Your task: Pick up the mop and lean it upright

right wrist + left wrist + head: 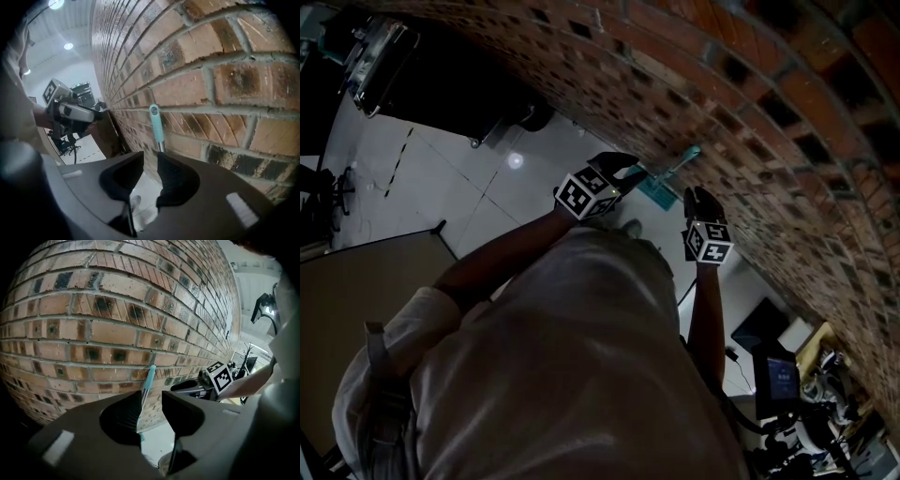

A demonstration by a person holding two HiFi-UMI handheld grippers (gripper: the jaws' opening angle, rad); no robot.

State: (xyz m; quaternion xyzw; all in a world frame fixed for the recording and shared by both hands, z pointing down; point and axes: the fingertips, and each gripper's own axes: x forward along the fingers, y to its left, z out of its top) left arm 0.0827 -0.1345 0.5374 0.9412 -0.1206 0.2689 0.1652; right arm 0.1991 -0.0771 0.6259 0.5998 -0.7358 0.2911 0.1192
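Mop against the wall: a teal-handled mop [673, 166] leans upright on a brick wall [750, 112] above a pale tiled floor [478, 178]. Both arms reach toward it, angled down. The left hand-held gripper [152, 408] stands open, the mop's handle beside one jaw's inner edge. The right hand-held gripper [151, 171] is slightly parted and holds nothing.

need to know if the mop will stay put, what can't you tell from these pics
1. Lower end of the mop handle: covered by the left gripper in its view and by the right gripper in its view; dark and tiny in the head view.
2. Contact between handle and left jaw: left gripper view, too close to tell.
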